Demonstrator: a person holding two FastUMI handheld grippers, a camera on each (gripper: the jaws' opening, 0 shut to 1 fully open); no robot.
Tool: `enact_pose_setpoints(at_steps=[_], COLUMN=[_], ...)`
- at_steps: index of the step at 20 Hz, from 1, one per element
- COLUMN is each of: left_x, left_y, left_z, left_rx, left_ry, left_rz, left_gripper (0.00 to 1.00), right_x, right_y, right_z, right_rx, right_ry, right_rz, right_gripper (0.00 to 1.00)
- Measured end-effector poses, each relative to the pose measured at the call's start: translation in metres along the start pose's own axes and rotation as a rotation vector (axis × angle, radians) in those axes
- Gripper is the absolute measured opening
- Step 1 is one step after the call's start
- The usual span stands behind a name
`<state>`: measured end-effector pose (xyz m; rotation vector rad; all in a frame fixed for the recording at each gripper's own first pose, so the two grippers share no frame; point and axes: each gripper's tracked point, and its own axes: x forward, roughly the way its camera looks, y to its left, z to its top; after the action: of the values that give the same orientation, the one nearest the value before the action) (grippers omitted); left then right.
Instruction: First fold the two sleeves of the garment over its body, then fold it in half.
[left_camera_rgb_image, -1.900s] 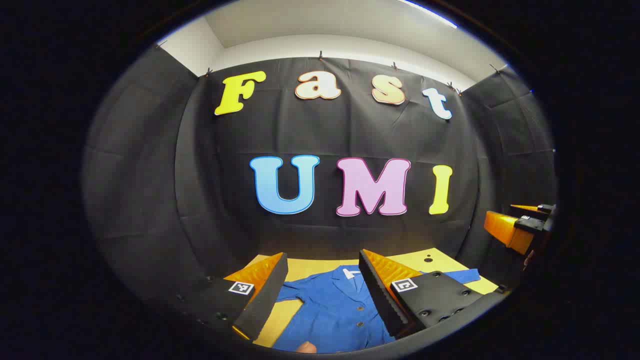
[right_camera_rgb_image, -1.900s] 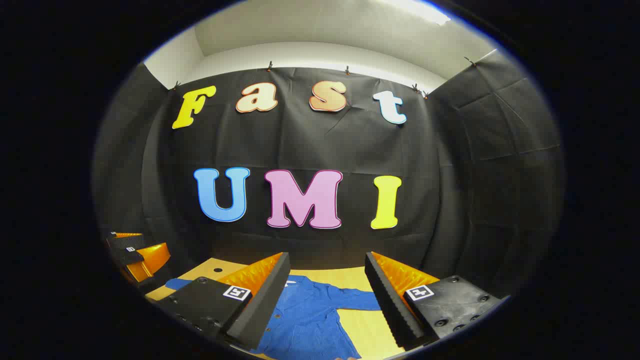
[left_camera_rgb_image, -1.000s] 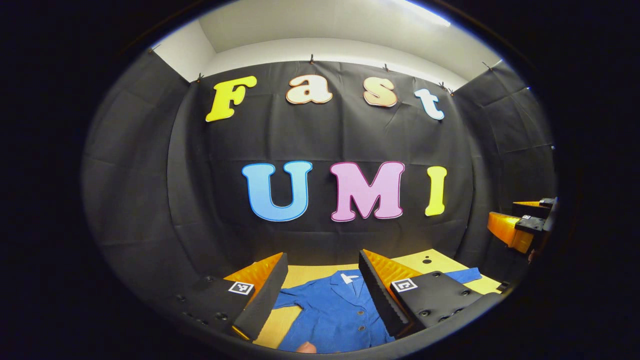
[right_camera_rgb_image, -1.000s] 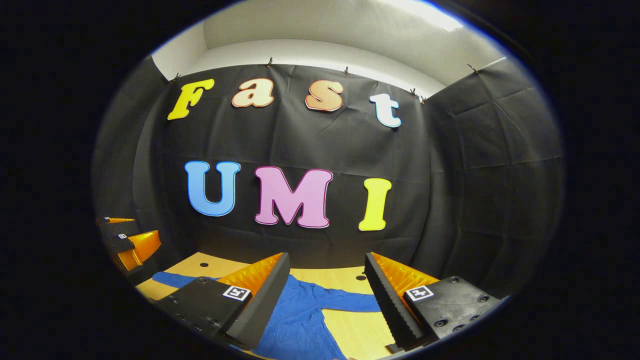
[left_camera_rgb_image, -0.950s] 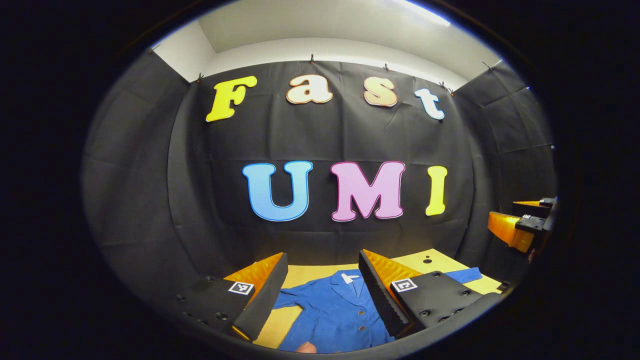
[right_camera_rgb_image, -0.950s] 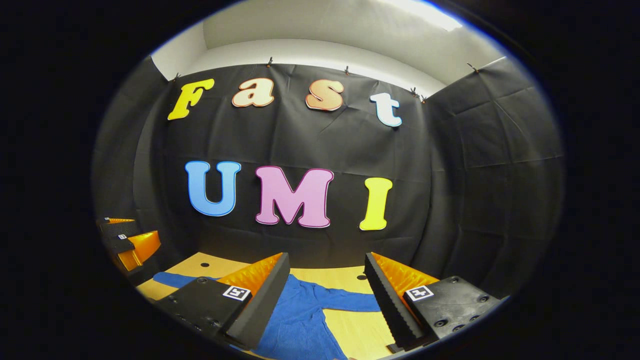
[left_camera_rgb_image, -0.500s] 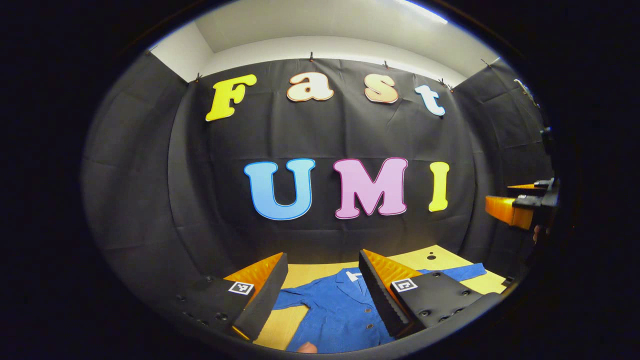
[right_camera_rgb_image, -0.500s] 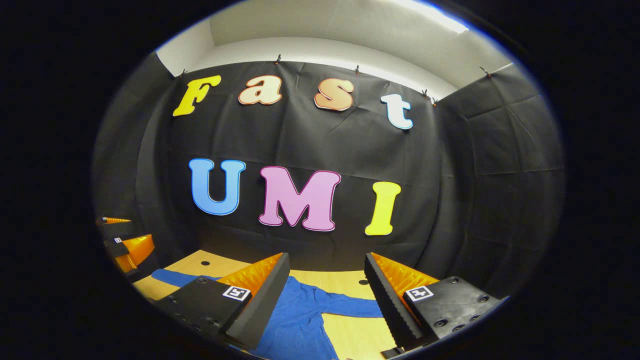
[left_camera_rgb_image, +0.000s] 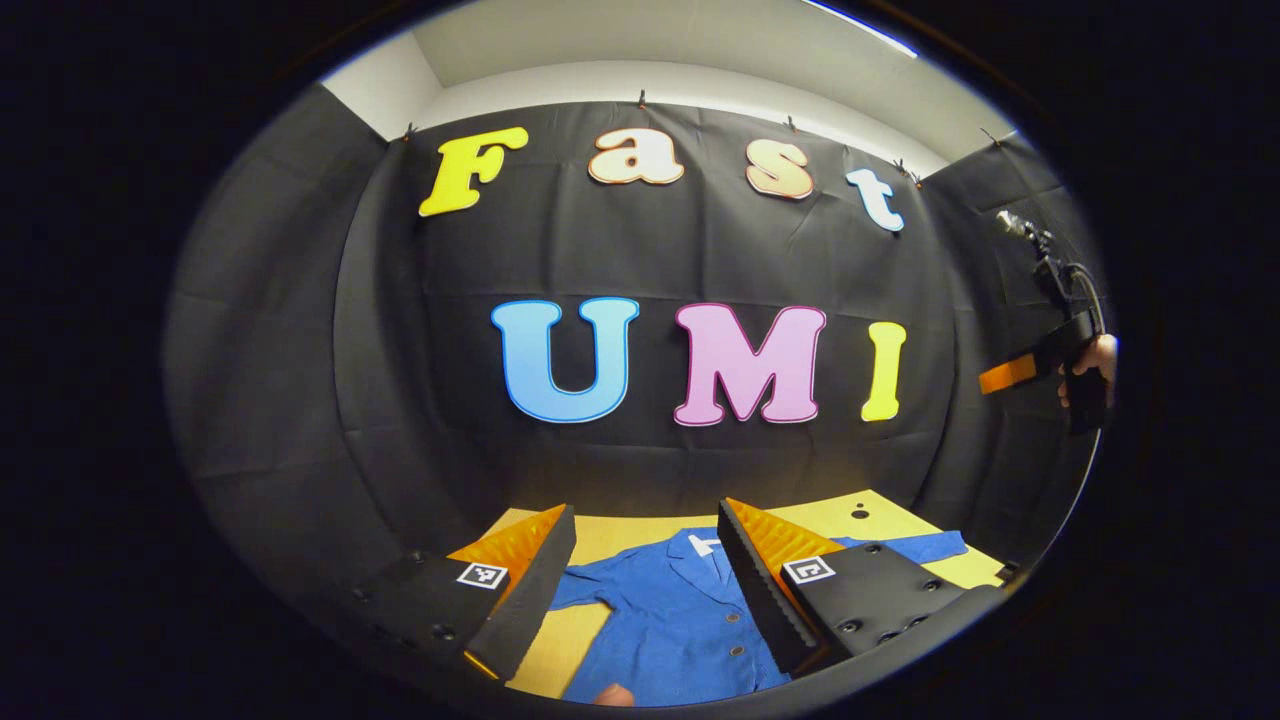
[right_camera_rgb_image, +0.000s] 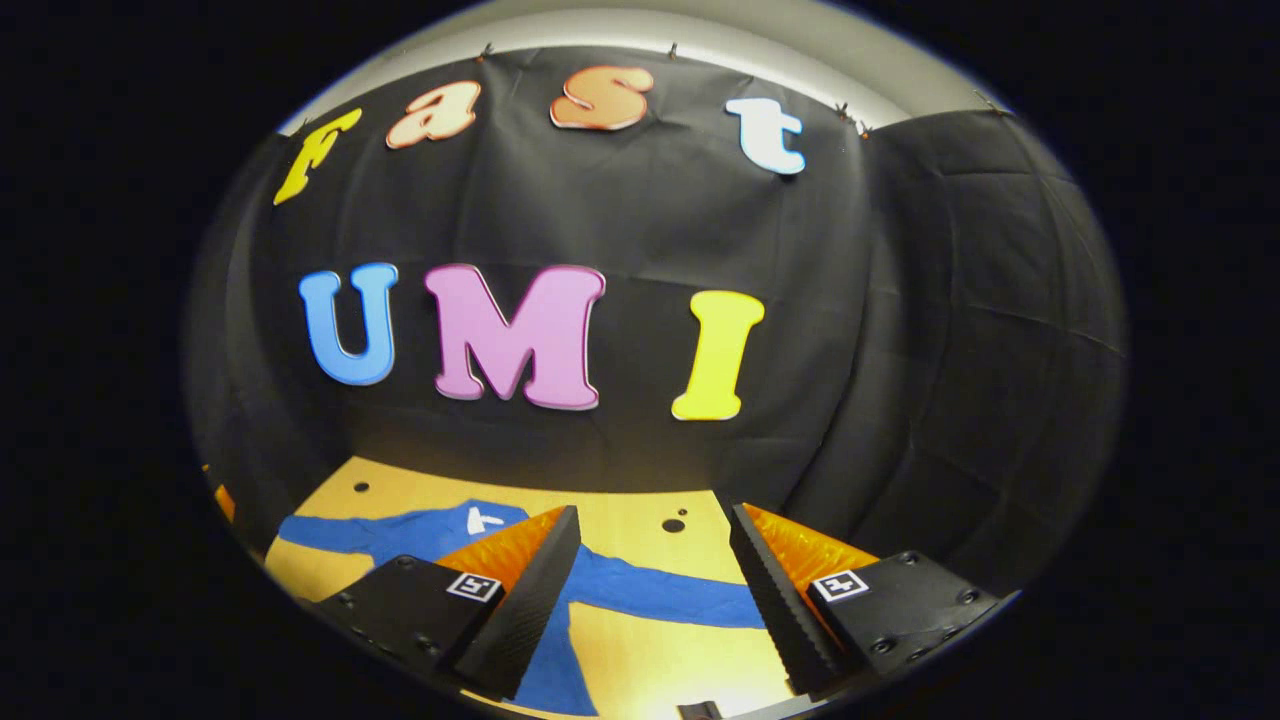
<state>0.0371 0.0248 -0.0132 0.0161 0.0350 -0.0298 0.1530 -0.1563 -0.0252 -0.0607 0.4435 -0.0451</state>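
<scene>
A blue button-up shirt (left_camera_rgb_image: 665, 620) lies flat on the yellow table (left_camera_rgb_image: 600, 540), collar toward the back wall and both sleeves spread out. My left gripper (left_camera_rgb_image: 645, 570) hovers open above the shirt's chest, nothing between its fingers. The right sleeve (right_camera_rgb_image: 660, 595) stretches across the table under my right gripper (right_camera_rgb_image: 655, 575), which is open and held above it. In the left gripper view the right gripper (left_camera_rgb_image: 1045, 365) shows high at the far right, held by a hand (left_camera_rgb_image: 1095, 355). The left sleeve (right_camera_rgb_image: 330, 533) and collar tag (right_camera_rgb_image: 480, 520) appear in the right gripper view.
Black cloth walls close the booth at the back and on both sides. The table has small round holes (right_camera_rgb_image: 673, 525) near its far edge. A fingertip (left_camera_rgb_image: 610, 695) shows at the bottom of the left gripper view.
The right gripper has risen and tilted down, so more of the table and shirt shows beneath it. The left gripper has barely moved. Both stay open.
</scene>
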Motion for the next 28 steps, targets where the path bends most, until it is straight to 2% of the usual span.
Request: enact_pose_setpoints(at_steps=[2, 4, 7, 9, 11, 12, 14, 15, 18, 21, 22, 23, 25, 28], left_x=[0.008, 0.018, 0.037, 0.052, 0.066, 0.074, 0.090, 0.095, 0.108, 0.116, 0.118, 0.122, 0.125, 0.128], left_y=[0.006, 0.003, -0.003, -0.003, -0.009, -0.013, -0.025, -0.032, -0.048, -0.056, -0.058, -0.063, -0.068, -0.071], left_z=[-0.003, -0.010, -0.018, -0.020, -0.028, -0.033, -0.041, -0.043, -0.046, -0.045, -0.047, -0.054, -0.057, -0.052], left_rx=[0.011, 0.000, 0.000, 0.018, 0.014, 0.014, 0.016, 0.011, 0.015, 0.056, 0.060, 0.059, 0.054, 0.055], left_ry=[0.005, 0.025, 0.064, 0.075, 0.105, 0.125, 0.159, 0.169, 0.192, 0.198, 0.206, 0.224, 0.238, 0.226], left_rz=[0.027, 0.042, 0.072, 0.104, 0.130, 0.143, 0.165, 0.167, 0.173, 0.187, 0.187, 0.182, 0.172, 0.159], left_gripper=[0.85, 0.82, 0.80, 0.80, 0.82, 0.83, 0.82, 0.86, 0.83, 0.82, 0.86, 0.82, 0.82, 0.82], right_x=[0.034, 0.072, 0.127, 0.161, 0.183, 0.186, 0.195, 0.199, 0.210, 0.222, 0.222, 0.228, 0.224, 0.227], right_y=[-0.023, -0.055, -0.118, -0.146, -0.164, -0.168, -0.180, -0.184, -0.195, -0.203, -0.201, -0.201, -0.203, -0.199], right_z=[-0.033, -0.079, -0.145, -0.186, -0.223, -0.241, -0.292, -0.311, -0.357, -0.389, -0.391, -0.394, -0.393, -0.394], right_rx=[0.035, 0.101, 0.117, 0.200, 0.287, 0.316, 0.301, 0.296, 0.299, 0.293, 0.312, 0.352, 0.371, 0.358], right_ry=[0.154, 0.315, 0.517, 0.611, 0.720, 0.782, 0.938, 0.991, 1.087, 1.122, 1.132, 1.122, 1.109, 1.102], right_rz=[0.009, -0.043, -0.143, -0.176, -0.210, -0.204, -0.206, -0.204, -0.218, -0.228, -0.211, -0.207, -0.208, -0.195], right_gripper=[0.96, 0.96, 0.98, 0.99, 0.99, 0.99, 0.98, 0.99, 0.99, 0.98, 0.98, 1.00, 0.91, 0.88])
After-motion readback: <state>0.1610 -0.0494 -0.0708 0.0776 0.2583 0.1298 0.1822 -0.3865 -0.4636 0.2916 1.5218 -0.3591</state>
